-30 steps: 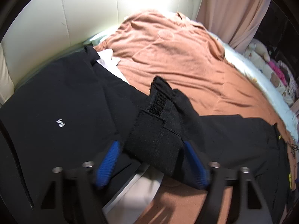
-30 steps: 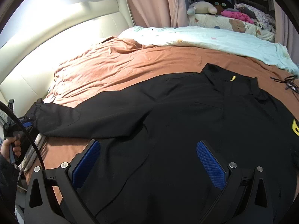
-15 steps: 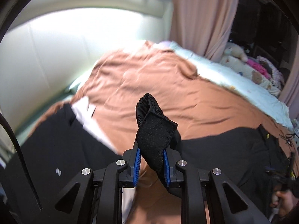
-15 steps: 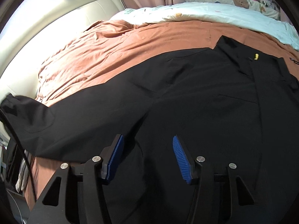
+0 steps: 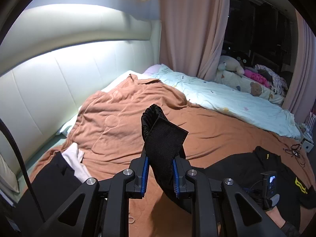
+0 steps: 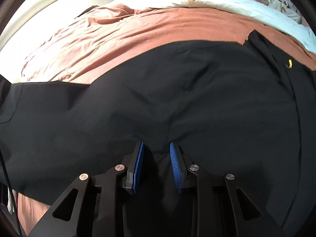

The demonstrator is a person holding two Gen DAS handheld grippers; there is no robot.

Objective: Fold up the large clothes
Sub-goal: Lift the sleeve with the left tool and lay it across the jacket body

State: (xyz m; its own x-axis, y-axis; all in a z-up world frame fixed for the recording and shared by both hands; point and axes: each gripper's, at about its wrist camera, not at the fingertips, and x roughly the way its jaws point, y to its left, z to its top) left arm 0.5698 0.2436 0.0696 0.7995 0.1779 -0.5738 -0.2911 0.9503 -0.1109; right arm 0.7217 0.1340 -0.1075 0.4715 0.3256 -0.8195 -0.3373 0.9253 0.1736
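A large black jacket (image 6: 177, 102) lies spread on the orange-brown bedcover (image 6: 122, 33). My left gripper (image 5: 159, 172) is shut on the jacket's black sleeve cuff (image 5: 162, 136), which stands up between the blue pads, lifted above the bed. The jacket's body (image 5: 246, 167) shows low at the right in the left wrist view. My right gripper (image 6: 156, 162) is shut on a pinch of the jacket's fabric near the seam below the sleeve, its blue pads (image 6: 138, 164) close together with cloth bunched between them.
A white padded headboard (image 5: 59, 69) runs along the left. A pale blue quilt (image 5: 227, 100) with plush toys (image 5: 233, 67) lies at the far side by pink curtains (image 5: 189, 29). A second black garment with white cloth (image 5: 59, 169) lies at left. A cable (image 5: 294, 152) lies at the right.
Both grippers went from open to shut. The left closed on the sleeve cuff and raised it. The right came down onto the jacket and closed on its fabric.
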